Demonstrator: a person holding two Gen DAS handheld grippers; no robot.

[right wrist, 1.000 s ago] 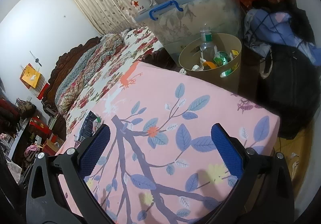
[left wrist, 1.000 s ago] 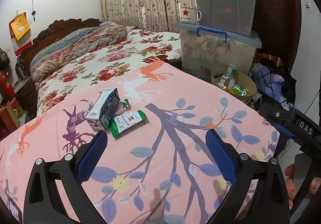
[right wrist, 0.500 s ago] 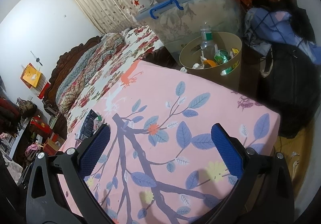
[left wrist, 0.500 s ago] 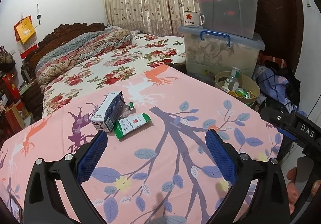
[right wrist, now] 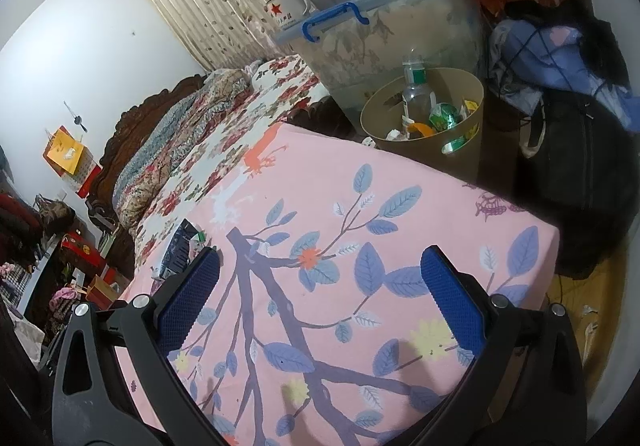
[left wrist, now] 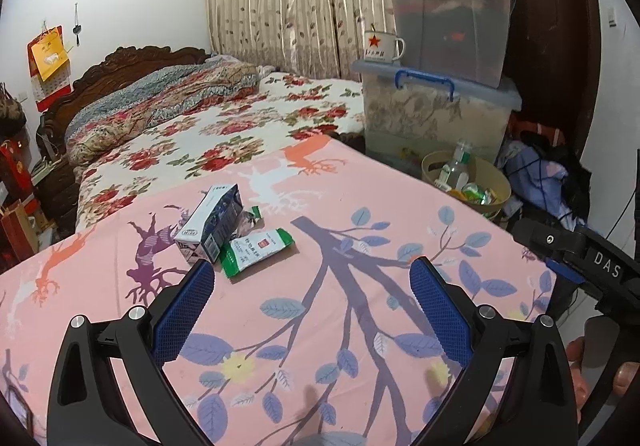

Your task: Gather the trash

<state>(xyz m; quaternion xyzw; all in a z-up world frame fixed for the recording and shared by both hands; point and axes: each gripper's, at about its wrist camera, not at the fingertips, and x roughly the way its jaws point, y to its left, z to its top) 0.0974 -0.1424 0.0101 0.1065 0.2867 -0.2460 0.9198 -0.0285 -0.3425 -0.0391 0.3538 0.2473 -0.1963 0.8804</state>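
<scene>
A blue and white carton lies on the pink sheet, with a green and white packet beside it and a crumpled wrapper between them. My left gripper is open, just short of the packet, holding nothing. A tan waste bin with a bottle and wrappers stands past the bed's far right corner. In the right wrist view the bin is ahead, and the carton shows partly behind a finger. My right gripper is open over the sheet and empty.
Stacked plastic storage boxes with a star mug stand behind the bin. Clothes and a dark bag lie on the floor to the right. The bed's floral quilt stretches toward the carved headboard.
The left wrist view has pulled back and risen slightly, so the carton and packet sit a little farther right in frame. The right gripper has barely moved. Both stay open.
</scene>
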